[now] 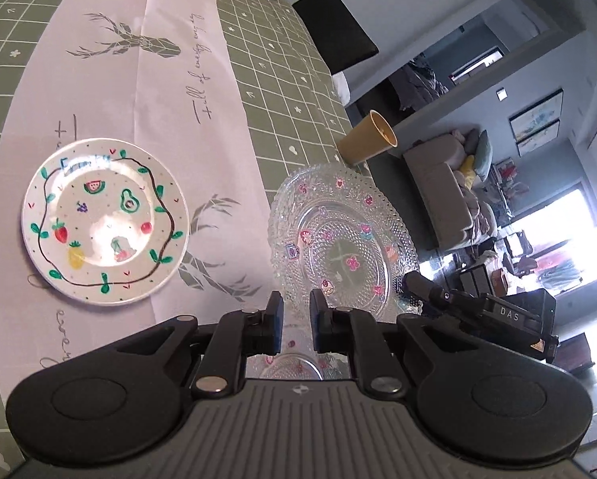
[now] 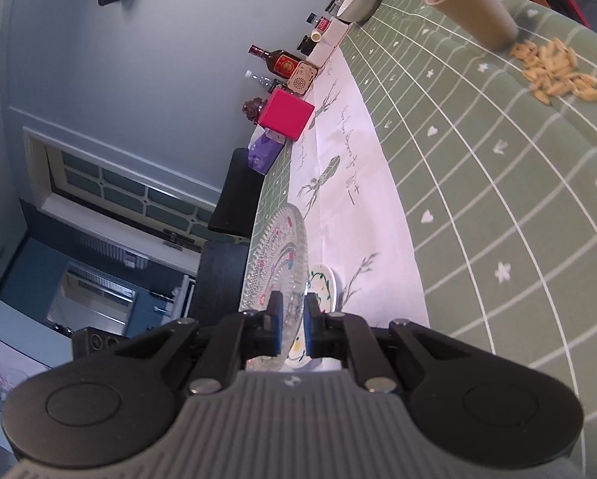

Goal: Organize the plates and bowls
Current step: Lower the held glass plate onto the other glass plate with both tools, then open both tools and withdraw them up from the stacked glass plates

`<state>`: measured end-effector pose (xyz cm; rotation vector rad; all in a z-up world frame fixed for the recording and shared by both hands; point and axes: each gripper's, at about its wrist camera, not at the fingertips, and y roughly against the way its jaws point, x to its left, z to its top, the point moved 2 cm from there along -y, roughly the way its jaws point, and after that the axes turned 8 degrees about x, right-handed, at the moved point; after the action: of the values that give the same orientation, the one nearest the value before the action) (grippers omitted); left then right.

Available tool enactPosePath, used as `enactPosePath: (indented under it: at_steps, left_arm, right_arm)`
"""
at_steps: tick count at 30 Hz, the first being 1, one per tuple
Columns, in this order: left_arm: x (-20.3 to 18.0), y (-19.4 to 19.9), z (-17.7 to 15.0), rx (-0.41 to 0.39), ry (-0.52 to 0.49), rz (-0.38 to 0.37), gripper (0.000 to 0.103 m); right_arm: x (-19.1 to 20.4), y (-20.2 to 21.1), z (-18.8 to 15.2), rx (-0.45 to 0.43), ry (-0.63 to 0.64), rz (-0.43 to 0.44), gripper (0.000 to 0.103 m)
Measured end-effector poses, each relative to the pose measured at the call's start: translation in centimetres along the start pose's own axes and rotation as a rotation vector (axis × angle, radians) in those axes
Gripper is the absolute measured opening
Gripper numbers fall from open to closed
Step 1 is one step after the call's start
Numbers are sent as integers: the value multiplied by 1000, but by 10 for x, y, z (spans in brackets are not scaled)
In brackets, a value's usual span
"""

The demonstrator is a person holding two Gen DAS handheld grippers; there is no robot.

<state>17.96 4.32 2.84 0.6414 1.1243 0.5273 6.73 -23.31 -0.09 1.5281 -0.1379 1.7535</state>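
With the jaws of both the left gripper (image 1: 296, 321) and the right gripper (image 2: 292, 325) clamped on the rim of the clear beaded glass plate (image 1: 338, 235), lifted at centre frame, we should lower it level onto the white fruit-painted ceramic plate (image 1: 105, 219) at left.

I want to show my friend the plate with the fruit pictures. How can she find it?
Look at the table with the green checked cloth, then the pale runner with deer drawings along it. The fruit plate lies flat there. It is solid white with painted fruit and a leafy vine; the glass plate is see-through and bumpy.
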Motion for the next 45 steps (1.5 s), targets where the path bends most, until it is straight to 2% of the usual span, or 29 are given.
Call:
enactPosePath:
  at_steps: [7, 10, 15, 23, 29, 36, 40, 45]
  left_arm:
    - [-12, -16, -23, 103, -66, 7, 15]
    - [-15, -21, -31, 114, -93, 21, 15]
    - [-18, -29, -42, 151, -130, 38, 15]
    - [-22, -37, -38, 204, -192, 68, 16]
    - [-20, -46, -37, 247, -232, 134, 16]
    - [-23, -61, -46, 309, -319, 262, 15]
    - [-30, -61, -49, 304, -383, 303, 14]
    - [-32, -62, -51, 300, -413, 350, 13]
  right_arm:
    - [-18, 16, -29, 23, -28, -57, 8]
    - [-29, 19, -44, 44, -68, -81, 8]
    - [-45, 23, -64, 42, -128, -88, 8]
    - [-56, 28, -82, 44, -191, -49, 9]
    - [-66, 25, -97, 47, -296, -13, 9]
    - [-64, 20, -110, 55, -316, 0, 10]
    - [-57, 20, -115, 38, -263, -55, 9]
    - [-53, 10, -120, 87, -245, -118, 9]
